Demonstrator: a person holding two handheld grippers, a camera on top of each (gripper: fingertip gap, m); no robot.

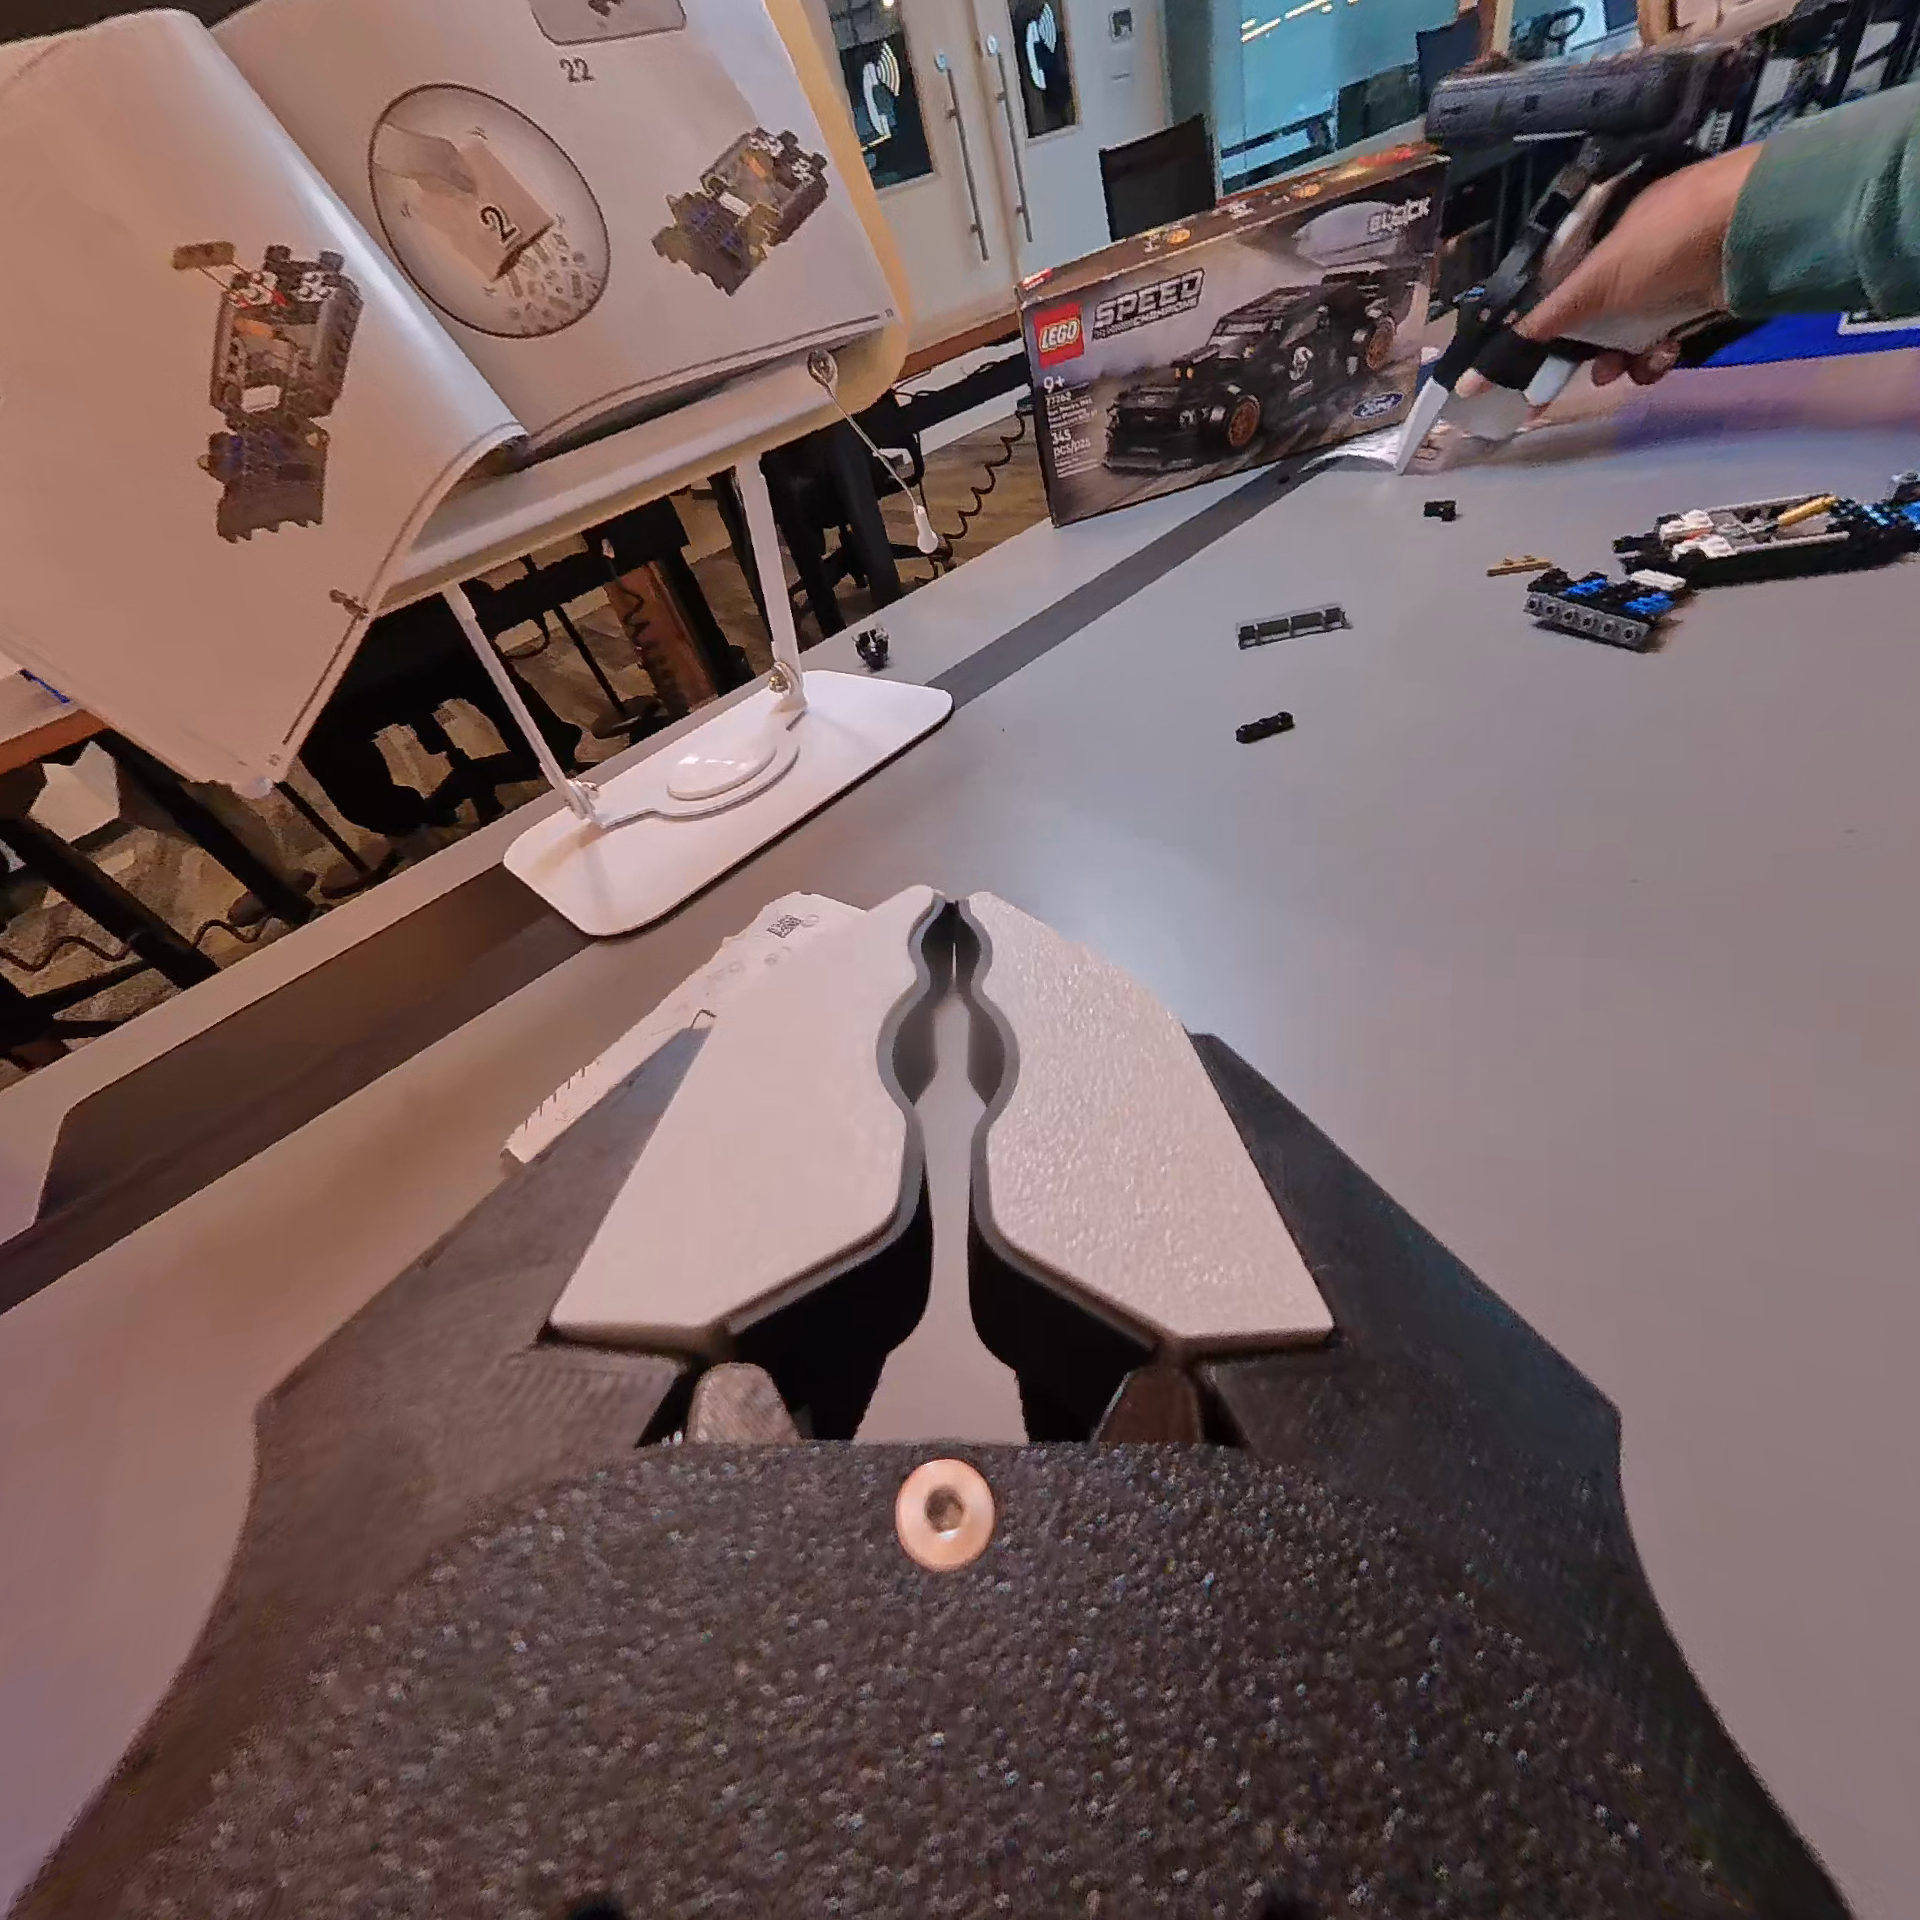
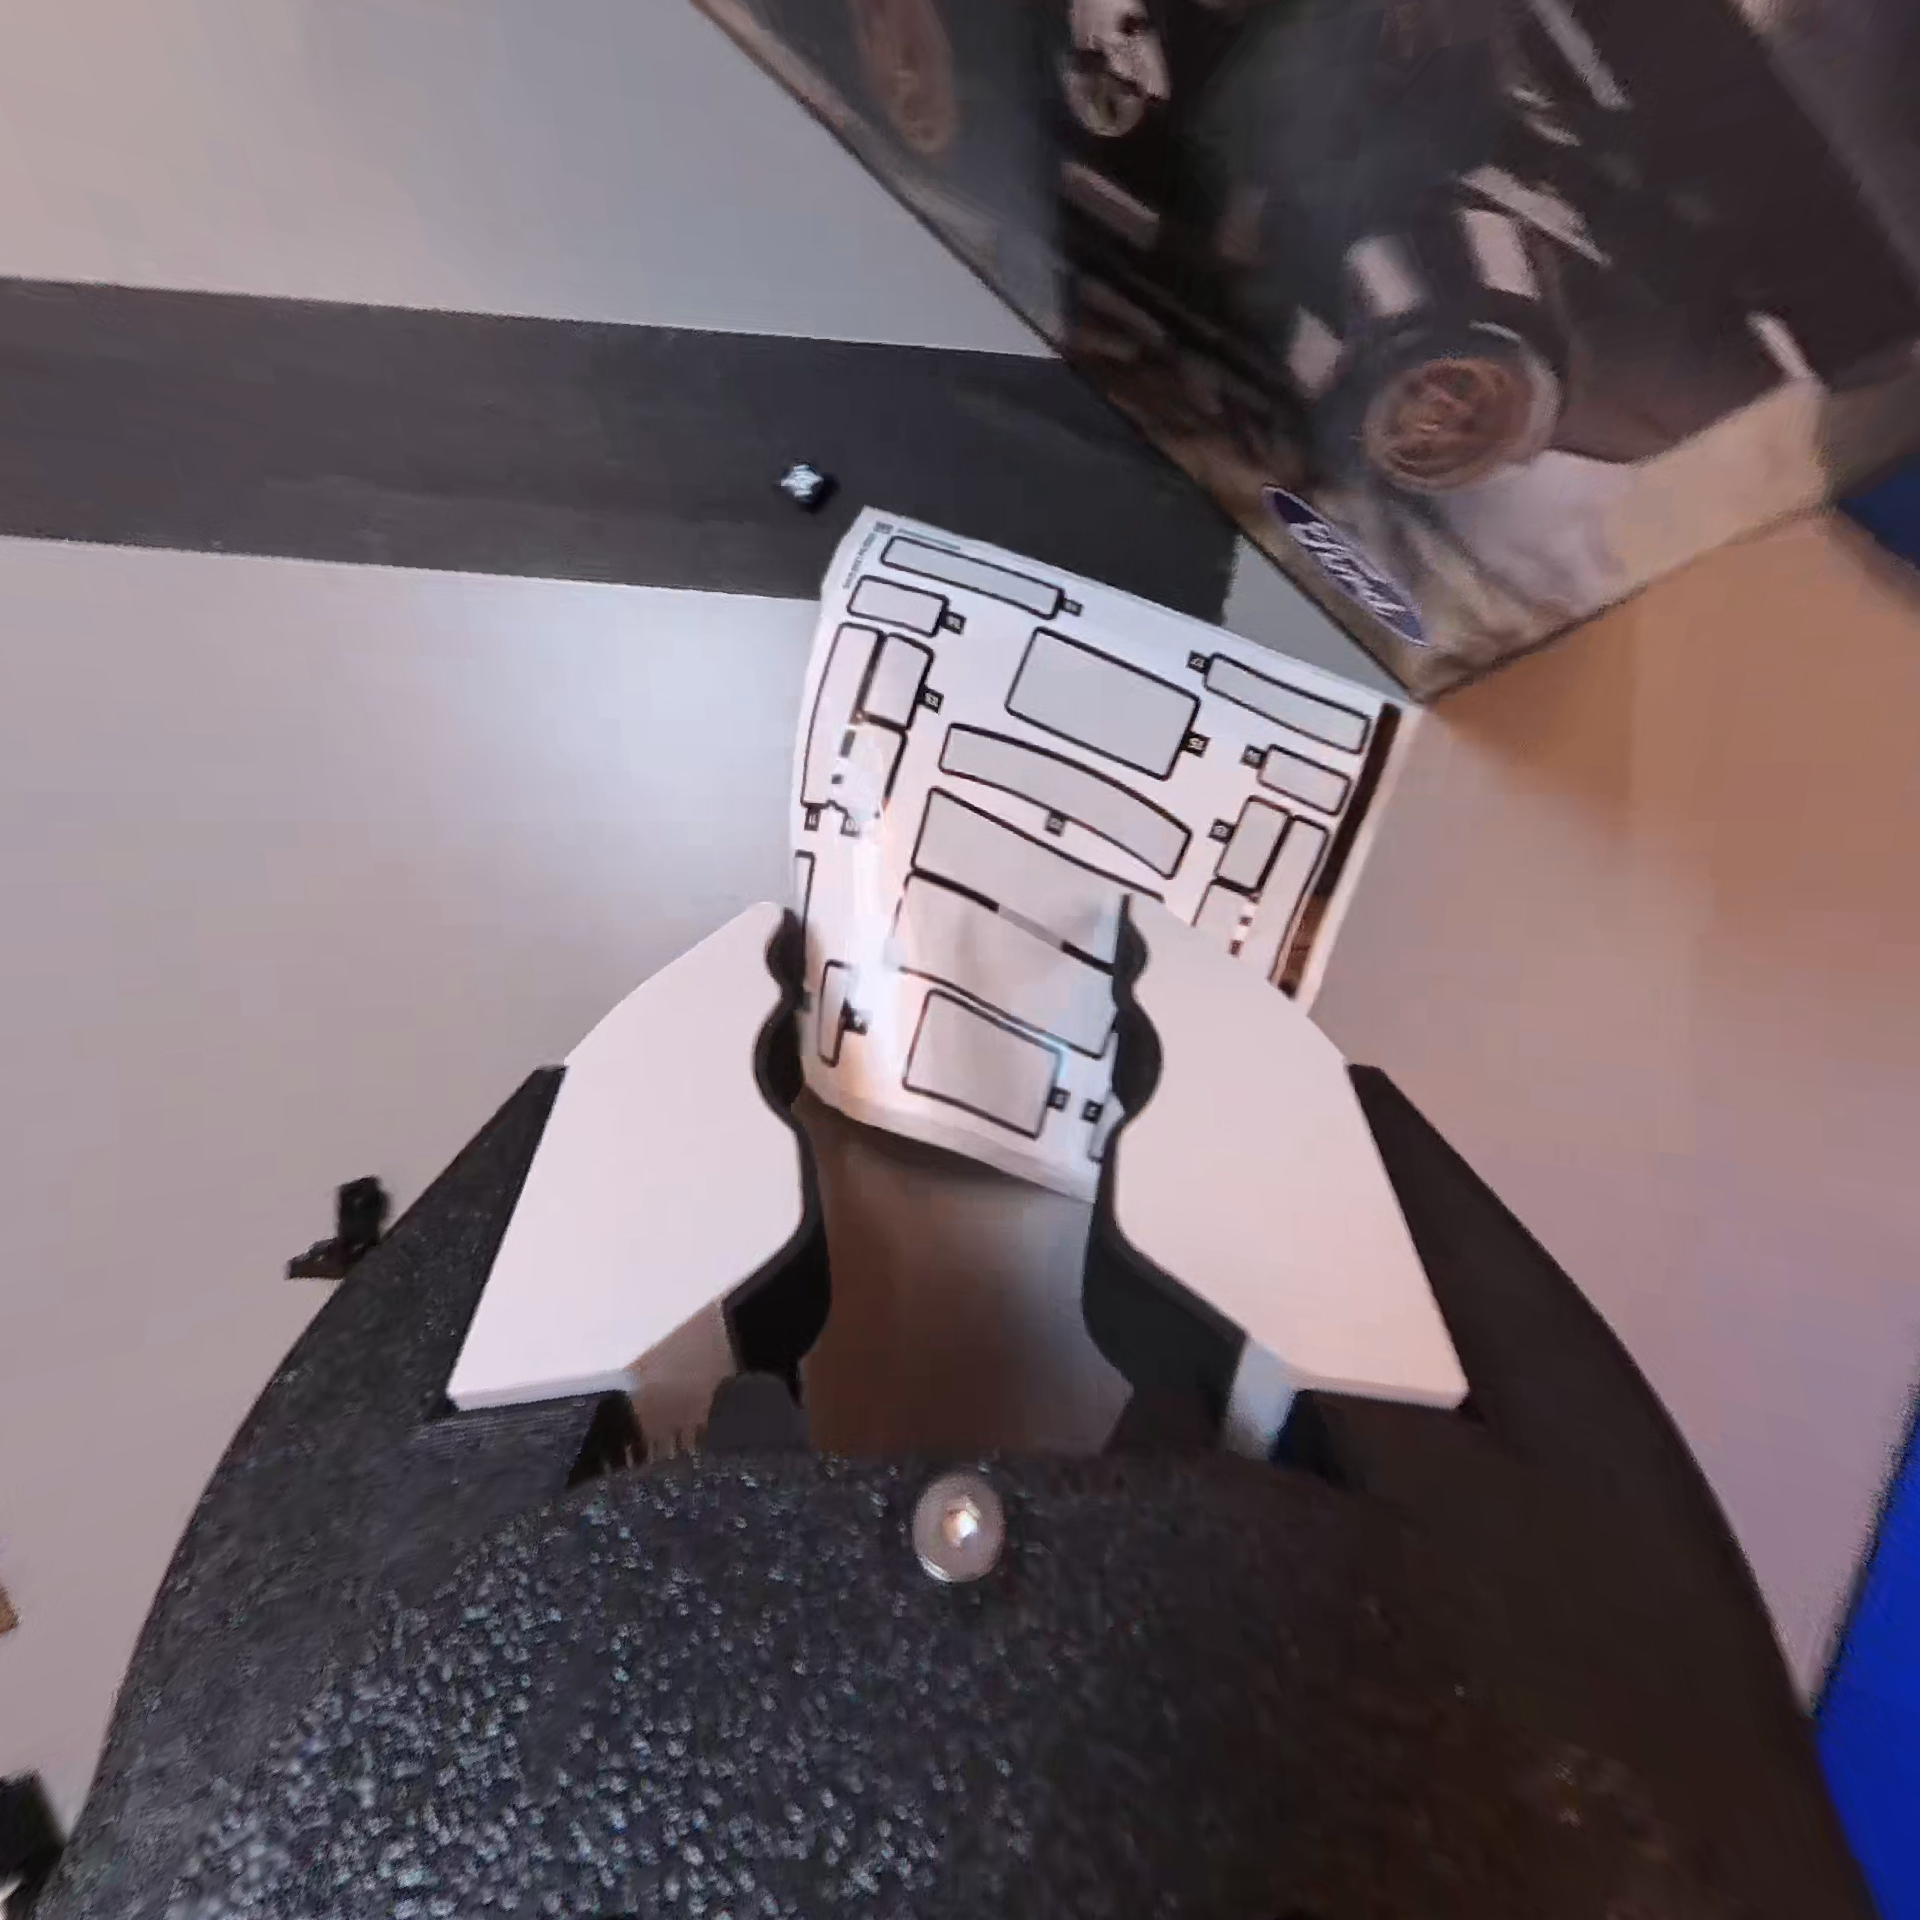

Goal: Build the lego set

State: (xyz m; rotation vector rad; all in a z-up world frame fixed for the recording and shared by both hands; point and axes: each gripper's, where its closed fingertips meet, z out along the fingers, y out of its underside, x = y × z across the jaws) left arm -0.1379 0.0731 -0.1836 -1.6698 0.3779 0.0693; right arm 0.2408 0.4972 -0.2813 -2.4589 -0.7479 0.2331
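Note:
My right gripper (image 2: 951,920) is open, its white fingers (image 2: 665,1122) on either side of the near end of a white sticker sheet (image 2: 1091,748) printed with black-outlined grey rectangles. The sheet lies on the grey table (image 2: 364,831) against a dark toy-car box (image 2: 1403,312). In the left wrist view a hand holds that gripper (image 1: 1429,426) tip-down by the box (image 1: 1236,364). My left gripper (image 1: 951,914) is shut, low over the table, with a white paper piece (image 1: 727,987) under its left finger. I cannot tell whether it touches the paper.
An open instruction booklet (image 1: 312,312) rests on a white stand (image 1: 727,800) at the table's left edge. A partly built black, blue and white brick assembly (image 1: 1766,540) and small loose bricks (image 1: 1262,727) lie at the right. A dark strip (image 2: 416,416) crosses the table. Some 60 cm of space lies between my two pairs of fingers.

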